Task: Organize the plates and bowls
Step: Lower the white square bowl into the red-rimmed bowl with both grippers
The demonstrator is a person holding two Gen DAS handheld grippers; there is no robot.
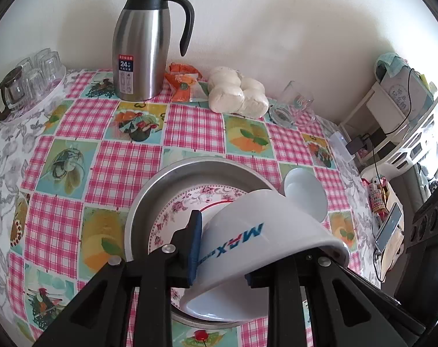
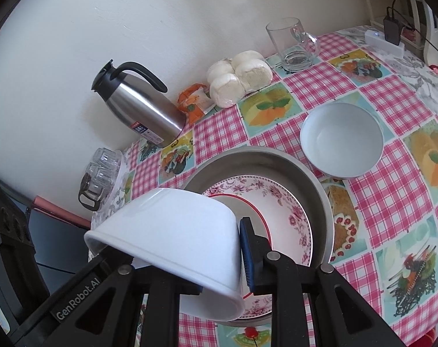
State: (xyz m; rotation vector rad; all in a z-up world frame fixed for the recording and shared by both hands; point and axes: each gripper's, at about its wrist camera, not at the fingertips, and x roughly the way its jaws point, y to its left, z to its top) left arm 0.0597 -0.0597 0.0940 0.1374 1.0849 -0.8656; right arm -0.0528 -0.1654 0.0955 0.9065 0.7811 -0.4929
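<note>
Over the pan (image 1: 149, 199), both claws hold one white bowl (image 1: 265, 231), upturned and tilted, above the floral plate (image 1: 172, 217) lying in that pan.

Left claw (image 1: 221, 248): closed on the bowl wall; blue pad at 9 o'clock pressed to the outside, other finger inside under the rim. Blue lettering on the bowl's side.

Right claw (image 2: 219, 263): gripping the same bowl; blue pad at 3 o'clock against the outer wall, other finger hidden beneath the rim.

Second bowl (image 2: 341, 138): upright on the desk (image 2: 392, 202), at 1 o'clock from the pan, just beside its rim.

Far edge by the wall: steel jug (image 1: 143, 43) at 11 o'clock; orange packet (image 1: 184, 82) and bagged buns (image 1: 236, 92) at 12; glass mug (image 2: 294, 44) at 1.

Tray of glasses (image 1: 31, 81): at 10 o'clock, desk corner.
</note>
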